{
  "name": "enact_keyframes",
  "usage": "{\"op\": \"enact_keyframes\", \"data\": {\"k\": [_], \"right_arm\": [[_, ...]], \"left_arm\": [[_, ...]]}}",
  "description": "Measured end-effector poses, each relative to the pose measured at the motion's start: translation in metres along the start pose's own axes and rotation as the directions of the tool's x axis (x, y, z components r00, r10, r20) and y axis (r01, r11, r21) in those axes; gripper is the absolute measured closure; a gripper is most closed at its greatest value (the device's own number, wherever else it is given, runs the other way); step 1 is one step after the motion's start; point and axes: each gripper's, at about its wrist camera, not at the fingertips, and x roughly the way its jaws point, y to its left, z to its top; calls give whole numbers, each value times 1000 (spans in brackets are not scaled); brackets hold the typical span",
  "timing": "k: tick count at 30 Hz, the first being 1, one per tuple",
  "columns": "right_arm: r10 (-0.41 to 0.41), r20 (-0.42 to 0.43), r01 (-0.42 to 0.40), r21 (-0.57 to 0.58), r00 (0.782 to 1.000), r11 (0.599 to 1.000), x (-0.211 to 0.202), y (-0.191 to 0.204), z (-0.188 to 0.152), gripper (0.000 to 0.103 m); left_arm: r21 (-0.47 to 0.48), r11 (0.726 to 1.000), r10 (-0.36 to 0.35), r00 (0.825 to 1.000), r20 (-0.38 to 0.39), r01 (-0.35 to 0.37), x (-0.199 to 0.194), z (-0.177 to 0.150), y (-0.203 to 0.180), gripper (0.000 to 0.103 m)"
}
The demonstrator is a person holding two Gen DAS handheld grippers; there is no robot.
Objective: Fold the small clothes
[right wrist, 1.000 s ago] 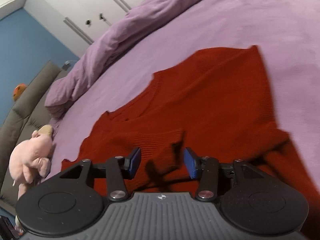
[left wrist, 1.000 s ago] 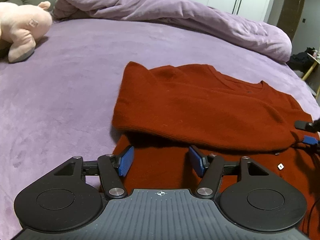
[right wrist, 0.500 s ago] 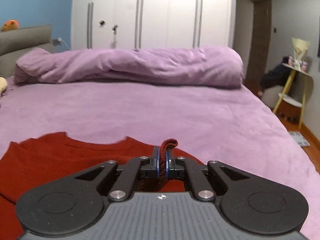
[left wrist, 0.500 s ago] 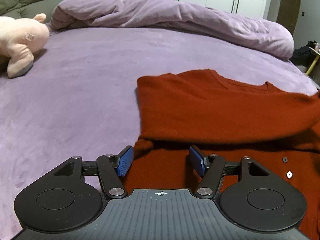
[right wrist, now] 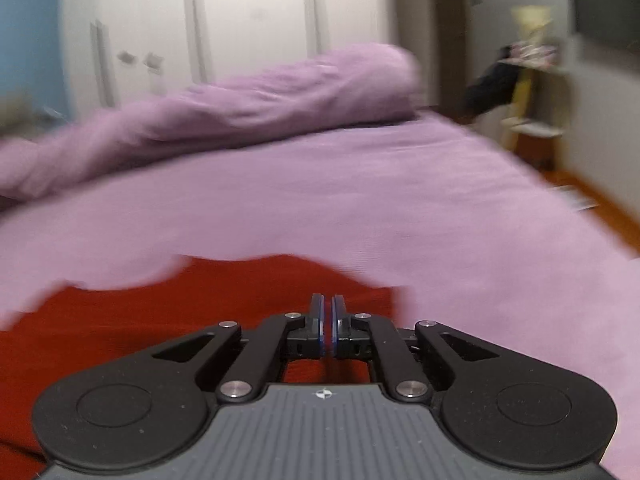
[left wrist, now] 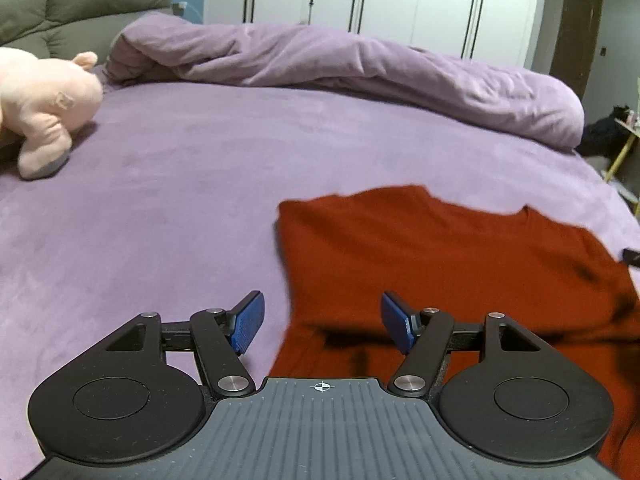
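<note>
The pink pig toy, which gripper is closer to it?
Left. The left gripper has the pink pig toy ahead to its left on the bed; the right gripper's view doesn't show it.

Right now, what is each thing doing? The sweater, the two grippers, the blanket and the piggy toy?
Sweater: partly folded, lying on the bed.
Left gripper: open, holding nothing.
Right gripper: shut; whether it pinches cloth is unclear.
Blanket: bunched up.
Piggy toy: lying down.
</note>
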Motion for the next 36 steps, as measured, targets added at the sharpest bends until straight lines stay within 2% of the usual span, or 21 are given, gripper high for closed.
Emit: {"op": "enact_keyframes", "data": {"k": [1,3,5,6,7,9,12,13,15,16,17,18,20,23,24,26,27,28,32,36], "right_arm": [[84,-9,-84,-7,996,996,-1,14,-4,98],[235,-66,-238,-48,970,970,4,48,-15,98],[304,-122,-316,-90,945,945,14,76,-26,98],[316,-133,-331,-115,939,936,19,87,-31,98],[307,-141,-326,-142,941,935,25,93,-34,98],[232,-136,-254,-177,963,951,37,89,-37,98],[48,-70,-61,-205,996,977,48,45,-30,101],[24,-54,-33,-171,998,985,47,25,-26,103],[63,-47,-65,-43,997,997,41,-14,-17,103],[-18,-40,17,-39,999,999,37,-19,-15,103],[-86,-46,83,-54,995,995,33,-23,-14,97],[-57,-54,55,-33,997,998,24,-31,-14,96],[54,-49,-52,30,997,998,2,-37,-17,95],[149,-41,-151,-40,988,988,-16,-26,-30,95],[154,-64,-160,-92,986,983,-13,-18,-35,96],[100,-119,-122,-192,988,974,-1,-7,-46,98],[91,-97,-111,-225,991,968,7,-3,-45,100],[76,-98,-97,-230,992,968,10,-5,-42,103],[52,-100,-73,-216,994,974,31,-14,-29,103],[26,-99,-50,-255,995,966,22,-4,-37,103]], "left_arm": [[-3,1000,-16,1000,-7,16,7,5,-6,32],[-11,999,-35,999,-4,35,23,10,-17,32],[-12,1000,-27,1000,-2,27,41,13,-30,32],[-11,1000,-25,1000,1,25,49,14,-36,32],[-2,1000,-27,1000,-2,27,57,14,-42,32],[41,999,-9,1000,-4,9,71,13,-51,32],[101,994,39,999,7,-39,83,7,-55,30],[106,994,39,999,18,-40,85,5,-53,27],[106,993,39,999,33,-42,85,1,-49,26],[102,994,43,999,34,-46,84,1,-49,26],[94,995,38,999,33,-40,81,1,-48,26],[86,996,25,999,33,-28,77,1,-48,26],[79,997,-2,1000,30,0,70,-2,-50,26],[129,992,2,999,36,-7,67,-10,-58,26],[144,989,11,999,38,-17,68,-12,-60,26],[147,989,16,999,34,-20,70,-10,-61,25],[148,989,14,999,32,-19,71,-10,-61,24],[151,988,15,999,30,-19,72,-9,-59,22],[182,983,16,999,34,-22,73,-11,-57,21],[186,981,48,999,21,-51,64,-7,-56,21]]}}
